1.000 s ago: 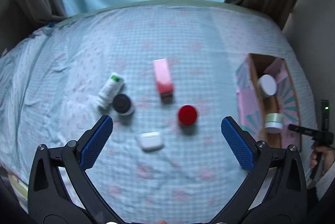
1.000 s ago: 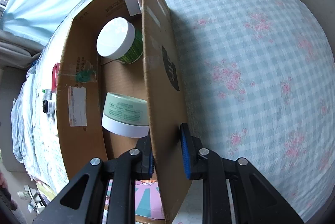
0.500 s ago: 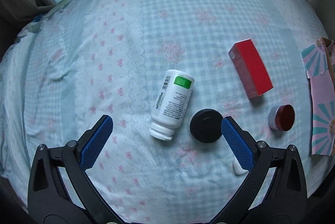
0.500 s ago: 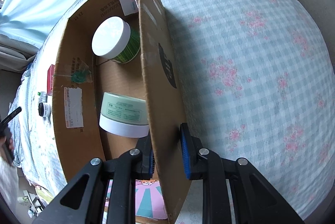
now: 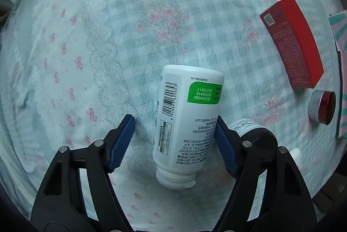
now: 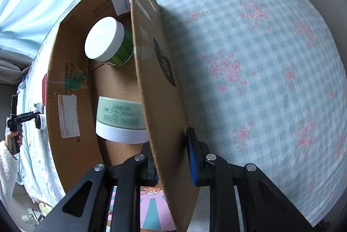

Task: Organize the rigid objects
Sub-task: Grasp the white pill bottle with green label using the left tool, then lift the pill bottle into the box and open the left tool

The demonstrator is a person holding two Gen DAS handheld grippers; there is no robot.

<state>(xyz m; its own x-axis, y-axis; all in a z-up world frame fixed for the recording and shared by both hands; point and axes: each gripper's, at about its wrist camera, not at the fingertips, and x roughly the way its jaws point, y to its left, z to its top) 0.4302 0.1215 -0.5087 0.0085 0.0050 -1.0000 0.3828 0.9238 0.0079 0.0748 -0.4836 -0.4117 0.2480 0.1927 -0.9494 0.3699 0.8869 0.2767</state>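
A white bottle (image 5: pixel 186 119) with a green label lies on the bed, its cap end toward me. My left gripper (image 5: pixel 174 136) is open with its blue pads on either side of the bottle; the right pad touches it, the left pad stands apart. My right gripper (image 6: pixel 171 158) is shut on the side wall of the cardboard box (image 6: pixel 151 71). Inside the box are a white-lidded green jar (image 6: pixel 108 41) and a pale green jar (image 6: pixel 120 119) lying on its side.
On the bed near the bottle are a black-lidded jar (image 5: pixel 253 136), a red box (image 5: pixel 292 43), a small red-topped jar (image 5: pixel 323 107) and a white case (image 5: pixel 296 153), mostly hidden. The cardboard box's patterned flap (image 5: pixel 340 28) shows at the right edge.
My left gripper has moved down and in over the white bottle, and its jaws have narrowed around it. My right gripper keeps its hold on the box wall.
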